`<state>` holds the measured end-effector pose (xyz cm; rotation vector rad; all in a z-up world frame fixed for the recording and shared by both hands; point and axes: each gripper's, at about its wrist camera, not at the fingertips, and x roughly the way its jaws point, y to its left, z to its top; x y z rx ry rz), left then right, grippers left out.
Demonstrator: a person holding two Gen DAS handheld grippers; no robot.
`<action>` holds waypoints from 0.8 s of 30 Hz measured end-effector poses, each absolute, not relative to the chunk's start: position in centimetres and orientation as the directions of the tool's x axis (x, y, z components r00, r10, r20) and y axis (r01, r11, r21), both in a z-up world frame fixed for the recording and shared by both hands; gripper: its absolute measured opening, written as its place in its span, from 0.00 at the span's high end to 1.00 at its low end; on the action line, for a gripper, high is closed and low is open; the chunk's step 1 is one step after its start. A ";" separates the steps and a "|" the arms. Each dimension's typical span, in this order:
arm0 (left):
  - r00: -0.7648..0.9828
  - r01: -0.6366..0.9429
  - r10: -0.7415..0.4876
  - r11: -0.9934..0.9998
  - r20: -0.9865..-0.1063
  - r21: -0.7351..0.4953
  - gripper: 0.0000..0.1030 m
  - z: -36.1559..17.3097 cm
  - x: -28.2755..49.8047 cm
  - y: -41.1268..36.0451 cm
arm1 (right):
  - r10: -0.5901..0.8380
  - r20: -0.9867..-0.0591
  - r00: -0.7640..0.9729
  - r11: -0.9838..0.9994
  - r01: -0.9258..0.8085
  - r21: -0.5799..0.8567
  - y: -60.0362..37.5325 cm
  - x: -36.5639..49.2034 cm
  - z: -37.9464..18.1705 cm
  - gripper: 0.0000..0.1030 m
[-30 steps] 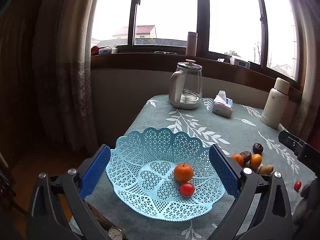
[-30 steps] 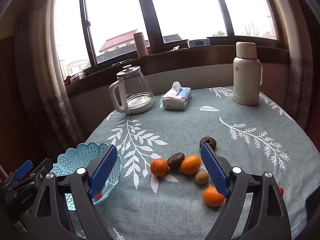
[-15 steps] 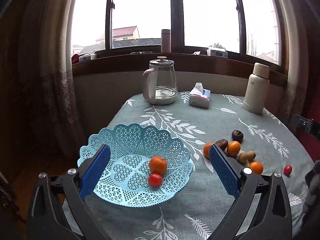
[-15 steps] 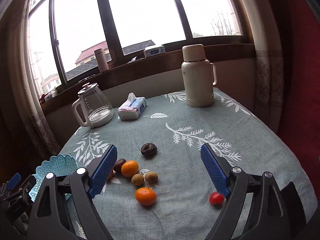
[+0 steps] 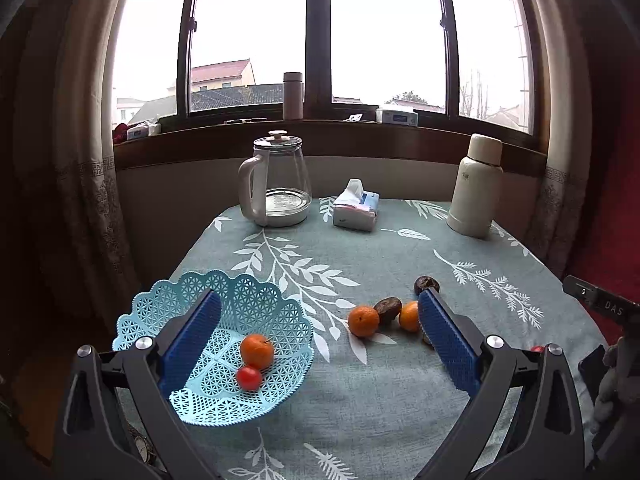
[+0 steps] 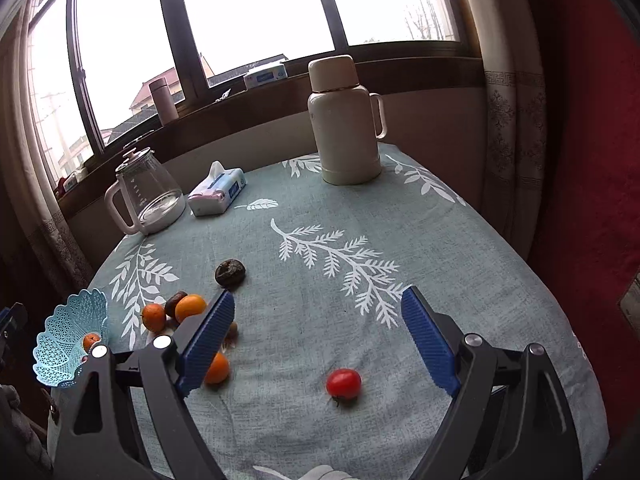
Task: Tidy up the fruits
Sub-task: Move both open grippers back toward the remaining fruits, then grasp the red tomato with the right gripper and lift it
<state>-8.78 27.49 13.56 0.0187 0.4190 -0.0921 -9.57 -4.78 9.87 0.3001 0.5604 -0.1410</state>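
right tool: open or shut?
Open. The right tool has its blue fingers spread wide, with bare tablecloth and a red tomato between them, gripping nothing.

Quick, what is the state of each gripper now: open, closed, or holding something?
Left gripper: open, holding nothing.
Right gripper: open, holding nothing; the red tomato lies on the table between its fingers.
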 end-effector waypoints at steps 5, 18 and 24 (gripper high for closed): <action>0.898 0.128 -0.135 0.991 -0.418 -0.047 0.03 13.4 -7.8 25.4 | -0.035 -0.603 0.797 0.955 0.204 0.213 -4.7 -8.7 7.6 0.18; 0.855 0.092 -0.121 0.992 -0.504 -0.082 0.03 9.9 -5.6 25.4 | -0.066 -0.707 0.705 0.974 0.199 0.107 -4.3 -7.0 2.9 0.40; 0.833 0.079 -0.114 0.993 -0.542 -0.087 0.03 8.7 -4.9 25.6 | -0.029 -0.732 0.681 0.979 0.166 0.116 -4.2 -6.5 1.9 0.51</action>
